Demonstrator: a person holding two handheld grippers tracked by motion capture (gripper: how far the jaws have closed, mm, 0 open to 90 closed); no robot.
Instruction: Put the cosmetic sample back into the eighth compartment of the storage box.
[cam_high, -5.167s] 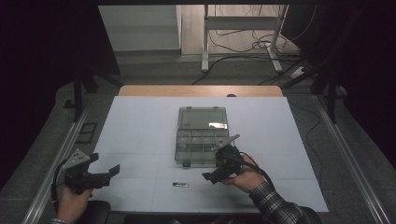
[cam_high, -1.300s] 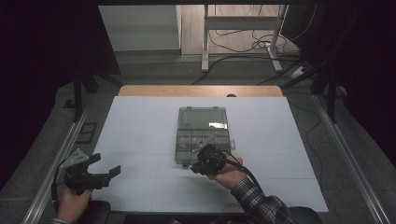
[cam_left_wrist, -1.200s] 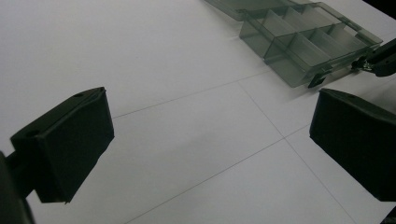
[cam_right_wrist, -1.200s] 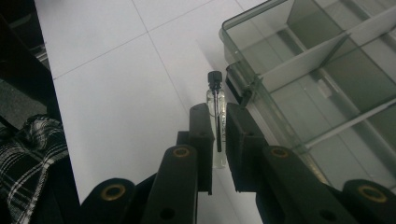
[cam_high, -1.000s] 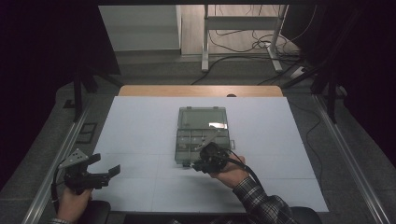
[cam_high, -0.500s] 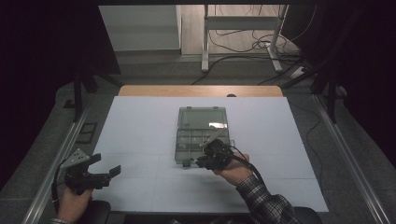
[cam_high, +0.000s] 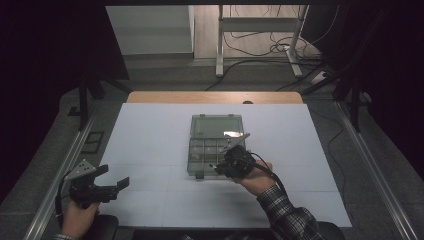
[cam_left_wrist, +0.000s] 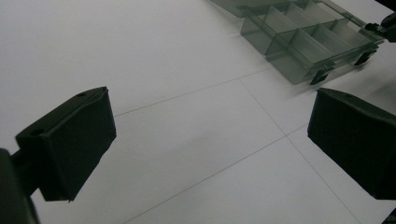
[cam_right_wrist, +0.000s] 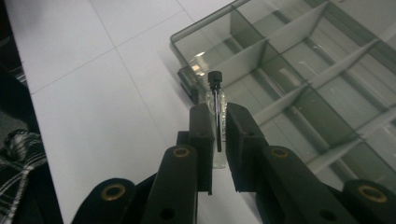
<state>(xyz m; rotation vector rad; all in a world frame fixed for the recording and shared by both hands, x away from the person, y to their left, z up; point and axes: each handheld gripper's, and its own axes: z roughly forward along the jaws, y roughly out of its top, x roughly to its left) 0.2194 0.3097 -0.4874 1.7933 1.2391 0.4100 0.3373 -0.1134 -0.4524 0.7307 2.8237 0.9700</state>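
A clear grey compartment box (cam_high: 216, 131) lies open at the table's middle, its lid flat on the far side. My right gripper (cam_high: 220, 167) hovers at the box's near right corner. It is shut on a small glass vial (cam_right_wrist: 216, 100) with a black cap, which sticks out past the jaws above the box's near compartments (cam_right_wrist: 299, 84). My left gripper (cam_high: 112, 180) rests at the near left of the table. Its jaws (cam_left_wrist: 210, 126) stand wide apart with nothing between them. From there the box (cam_left_wrist: 303, 37) lies ahead to the right.
White sheets with thin seam lines cover the table (cam_high: 150, 150). Metal rails (cam_high: 65, 165) run along both sides. Beyond the far edge are table legs and loose cables (cam_high: 260, 50) on the floor.
The vial that lay on the table near the front five seconds ago is now in my right gripper. Over the last second that gripper drifted right, over the box's near edge. The left has not moved.
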